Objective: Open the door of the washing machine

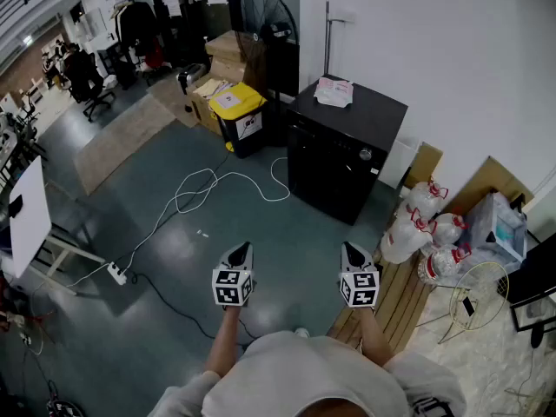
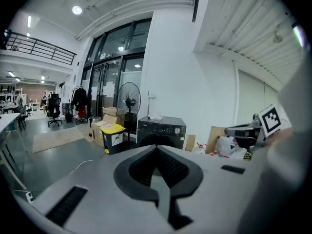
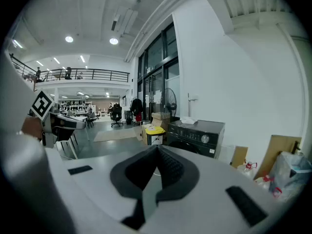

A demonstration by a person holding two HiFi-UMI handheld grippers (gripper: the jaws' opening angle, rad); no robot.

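Open-plan lab workshop: mezzanine railing (image 3: 92, 73), office chair (image 1: 89, 83), cardboard boxes (image 1: 228, 49), pedestal fan (image 1: 268, 16), bare grey floor (image 1: 261, 233).

Floor: grey-green, glossy.
- Yellow-lidded bin (image 1: 237, 104) stands upright, cardboard boxes (image 1: 224, 49) stacked just behind it.
- Black pedestal fan (image 1: 269, 16) stands by the white wall, near the boxes.
- White cable (image 1: 204, 181) loops loosely across the floor and runs to a white power strip (image 1: 116, 274).
- Tan rug (image 1: 117, 137) lies flat, well apart from the bin; a black office chair (image 1: 89, 81) stands beyond it.
- White plastic bags (image 1: 415, 224) with red ties are bunched at the wall beside a wooden pallet (image 1: 395, 298).
- Wire fan guard (image 1: 476, 295) lies near the bags.
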